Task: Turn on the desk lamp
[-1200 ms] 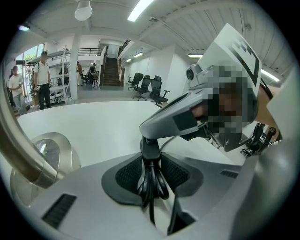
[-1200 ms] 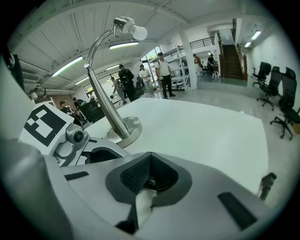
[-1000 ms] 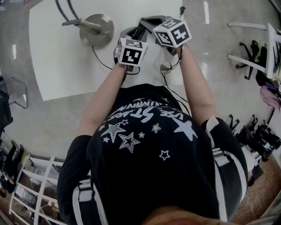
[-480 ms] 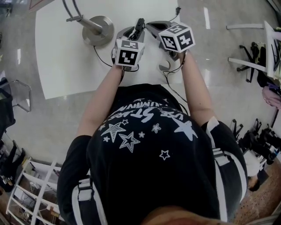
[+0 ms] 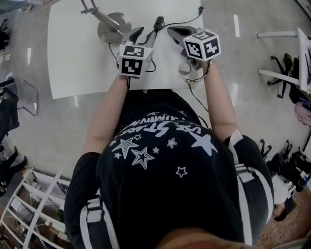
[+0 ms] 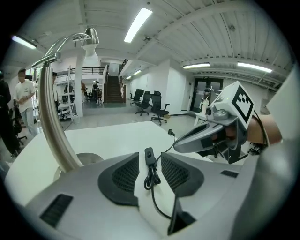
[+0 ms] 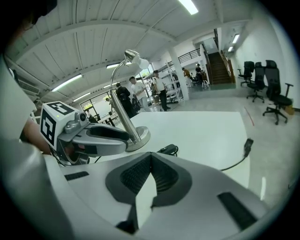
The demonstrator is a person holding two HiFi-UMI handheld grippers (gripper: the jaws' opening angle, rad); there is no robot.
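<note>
Left gripper [image 6: 150, 158] noted with jaws apart and empty, inline switch [image 5: 158, 22] lying on white table [image 5: 77, 58] just beyond them; right gripper [image 7: 150, 154] jaws closed together, empty; desk lamp [image 5: 114, 26] stood beside left gripper

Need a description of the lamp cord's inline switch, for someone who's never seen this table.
On the white table, find the lamp's round metal base and the black cord lying to its right. The switch is the small black oblong on that cord, just ahead of the left gripper. It sits partway along the cord, unlike the plug at the end.
</note>
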